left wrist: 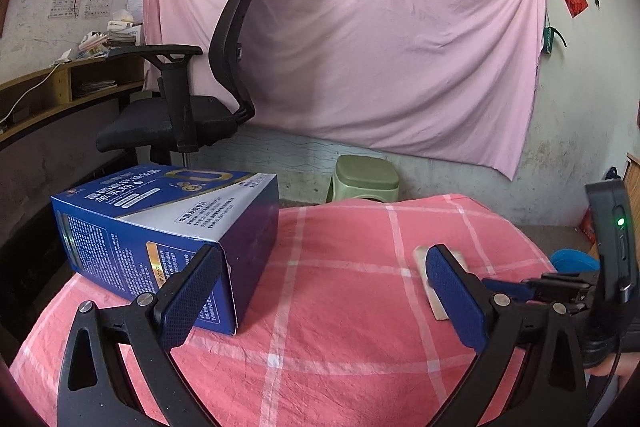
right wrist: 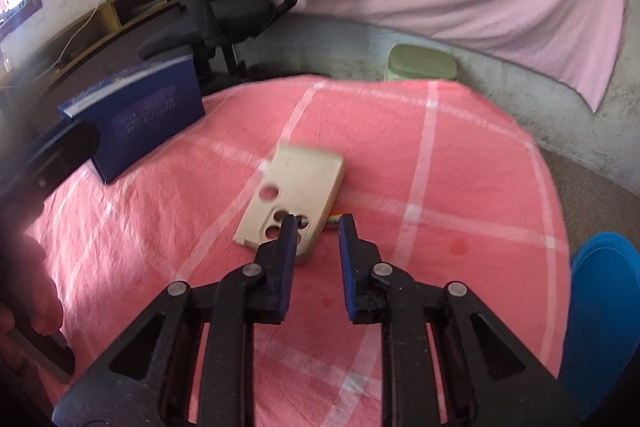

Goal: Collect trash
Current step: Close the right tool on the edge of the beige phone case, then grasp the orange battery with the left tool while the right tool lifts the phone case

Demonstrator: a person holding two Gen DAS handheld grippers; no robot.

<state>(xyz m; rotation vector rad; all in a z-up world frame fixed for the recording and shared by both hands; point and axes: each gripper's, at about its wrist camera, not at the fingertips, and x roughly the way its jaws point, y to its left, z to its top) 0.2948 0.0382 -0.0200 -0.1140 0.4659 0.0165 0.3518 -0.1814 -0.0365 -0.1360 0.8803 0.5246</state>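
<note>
A beige phone case (right wrist: pixel 296 193) with round camera holes lies face down mid-table on the pink checked cloth (right wrist: pixel 400 155). It also shows in the left wrist view (left wrist: pixel 428 267), partly behind my finger. A blue carton (left wrist: pixel 160 231) lies on its side at the table's left; it also shows in the right wrist view (right wrist: pixel 140 115). My right gripper (right wrist: pixel 318 227) is open, its left fingertip over the case's near corner, its right fingertip beside the case edge. A small object under the case's right edge is mostly hidden. My left gripper (left wrist: pixel 320 267) is wide open and empty beside the carton.
A black office chair (left wrist: pixel 192 99) and a wooden desk (left wrist: pixel 60 95) stand beyond the table's left. A green plastic stool (left wrist: pixel 366 179) stands behind the table. A blue round thing (right wrist: pixel 600 307) sits low at the table's right edge. A pink sheet (left wrist: pixel 380 39) covers the wall.
</note>
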